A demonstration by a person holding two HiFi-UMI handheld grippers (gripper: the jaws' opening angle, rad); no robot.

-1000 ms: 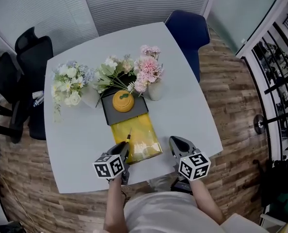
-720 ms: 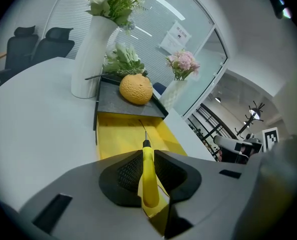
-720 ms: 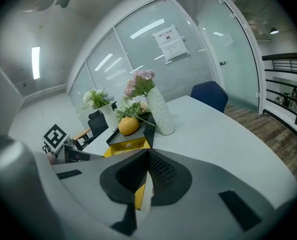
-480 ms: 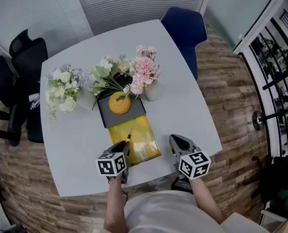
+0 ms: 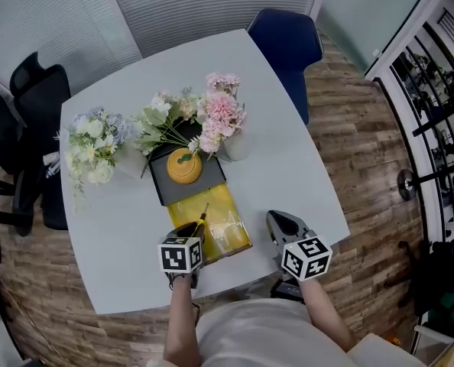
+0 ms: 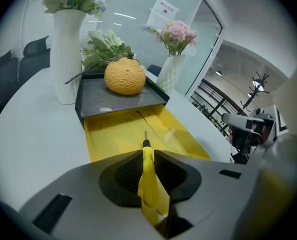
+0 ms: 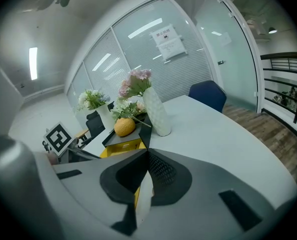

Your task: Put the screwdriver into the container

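My left gripper (image 5: 196, 232) is shut on the yellow handle of a screwdriver (image 5: 203, 217). Its thin metal tip points out over the near end of the open yellow container (image 5: 228, 234). In the left gripper view the screwdriver (image 6: 147, 176) sits clamped between the two dark pads, with its shaft aimed at the floor of the yellow container (image 6: 113, 131). My right gripper (image 5: 277, 221) rests to the right of the container above the white table, its jaws together and nothing between them. In its own view the right gripper (image 7: 148, 157) is likewise shut and empty.
A dark grey tray (image 5: 204, 186) bearing an orange fruit-shaped thing (image 5: 183, 167) adjoins the container's far end. Vases of flowers (image 5: 221, 125) stand behind it, one white vase (image 6: 66, 54) at the left. Chairs (image 5: 284, 40) ring the table; its front edge (image 5: 235, 285) is close.
My left gripper has sunk a little and rolled, so its marker cube faces the head camera more squarely. The screwdriver stays clamped. The right gripper has kept still.
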